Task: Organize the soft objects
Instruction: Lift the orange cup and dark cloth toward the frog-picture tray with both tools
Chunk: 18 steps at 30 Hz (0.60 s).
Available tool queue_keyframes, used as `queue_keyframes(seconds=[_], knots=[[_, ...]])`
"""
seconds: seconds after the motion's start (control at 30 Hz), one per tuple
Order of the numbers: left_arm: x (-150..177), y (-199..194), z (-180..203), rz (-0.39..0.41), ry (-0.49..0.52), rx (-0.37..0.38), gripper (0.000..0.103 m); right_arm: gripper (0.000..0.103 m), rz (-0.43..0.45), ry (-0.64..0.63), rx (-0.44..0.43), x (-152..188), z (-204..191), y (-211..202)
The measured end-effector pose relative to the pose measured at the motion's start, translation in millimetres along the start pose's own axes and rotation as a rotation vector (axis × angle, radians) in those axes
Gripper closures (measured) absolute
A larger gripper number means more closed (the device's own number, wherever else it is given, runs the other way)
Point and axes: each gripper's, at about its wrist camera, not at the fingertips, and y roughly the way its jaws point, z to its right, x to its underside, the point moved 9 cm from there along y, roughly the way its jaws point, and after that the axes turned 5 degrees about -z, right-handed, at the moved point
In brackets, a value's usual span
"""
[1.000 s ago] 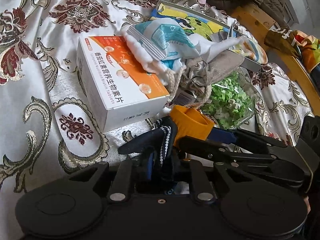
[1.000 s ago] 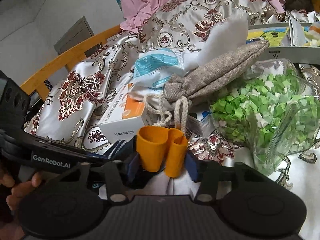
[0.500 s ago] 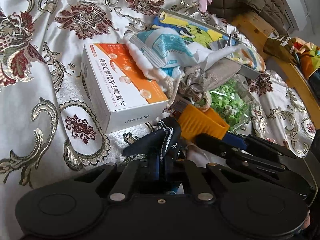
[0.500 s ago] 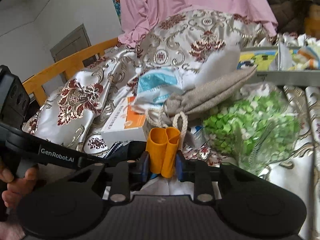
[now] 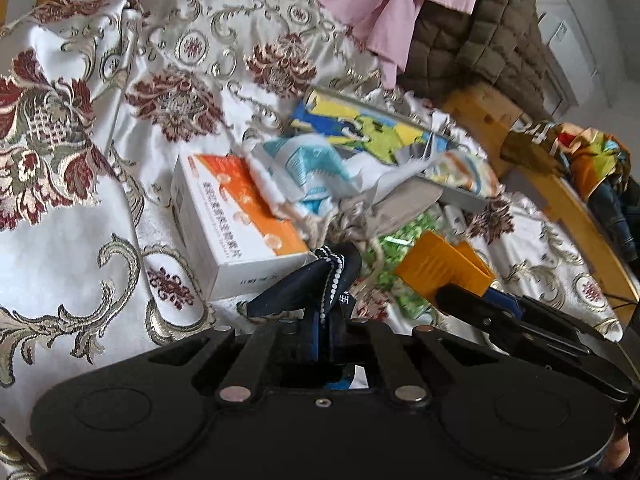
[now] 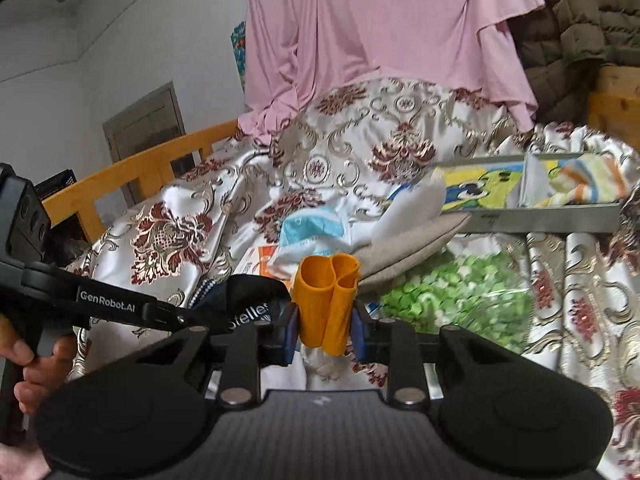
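The left gripper (image 5: 325, 322) is clamped tight on a dark navy strap (image 5: 308, 288) with a row of white dots along it. On the same strap, in the right wrist view, white letters read roughly "ofelles"; the rest is hidden. The arm of that tool bears the words "GenRobot.AI", and a hand (image 6: 28, 364) grips its handle at the left edge of that view.

The right gripper (image 6: 325, 330) pinches a soft orange piece (image 6: 326, 300), folded double between the blue pads (image 6: 358, 330), above the front edge of the bed cover (image 5: 60, 232), a white satin cloth with gold and maroon flowers.

On the middle of the cover lies a white and orange box (image 5: 232, 224) with Chinese print too blurred to read. A blue and white packet (image 5: 312, 172) leans on its far end, and a beige drawstring pouch (image 6: 412, 248) lies beside that. A clear bag of green bits (image 6: 452, 296) sits near the right side. Behind them, a grey tray (image 6: 548, 218) holds cartoon-printed cloth. A pink garment (image 6: 384, 40) hangs at the back.
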Motion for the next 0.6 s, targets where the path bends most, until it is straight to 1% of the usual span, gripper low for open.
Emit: queue_keyframes(seconds=[0.17, 0.33, 0.43, 0.6], knots=[[-4.6, -16.7, 20.2, 0.075, 0.034, 0.041, 0.099, 0.074, 0.027, 0.013, 0.009, -2.8, 5.4, -16.7], [-7.3, -27.9, 36.4, 0.122, 0.056, 0.076, 0.099, 0.074, 0.048, 0.031, 0.008, -7.2, 9.7, -27.5], [-9.4, -29.9, 38.2, 0.127, 0.023, 0.103, 0.098, 0.074, 0.056, 0.033, 0.01, -9.1, 11.4, -31.9], [-14.7, -35.8, 40.7, 0.147, -0.01, 0.111, 0.098, 0.074, 0.077, 0.042, 0.011, -15.1, 14.7, -37.1]])
